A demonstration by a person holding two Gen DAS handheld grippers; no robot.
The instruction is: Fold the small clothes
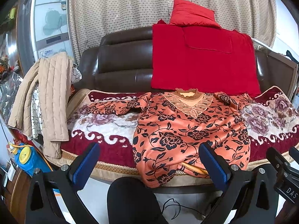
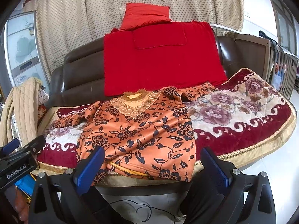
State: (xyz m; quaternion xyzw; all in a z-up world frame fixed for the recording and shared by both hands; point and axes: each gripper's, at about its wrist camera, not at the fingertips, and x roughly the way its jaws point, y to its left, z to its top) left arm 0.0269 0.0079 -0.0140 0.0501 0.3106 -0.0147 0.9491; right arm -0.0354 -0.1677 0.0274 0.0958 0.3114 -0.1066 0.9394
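I hold my left gripper (image 1: 149, 165) and right gripper (image 2: 152, 166) wide and empty just short of the floral blouse's (image 1: 188, 130) hem, its long axis running away toward the red cushion (image 1: 201, 59).

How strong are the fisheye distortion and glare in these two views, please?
Left wrist view: sofa edge bows strongly, corners vignette black, the orange floral top stays sharp. Right wrist view: same bowing, and the bright window area at upper right washes out.
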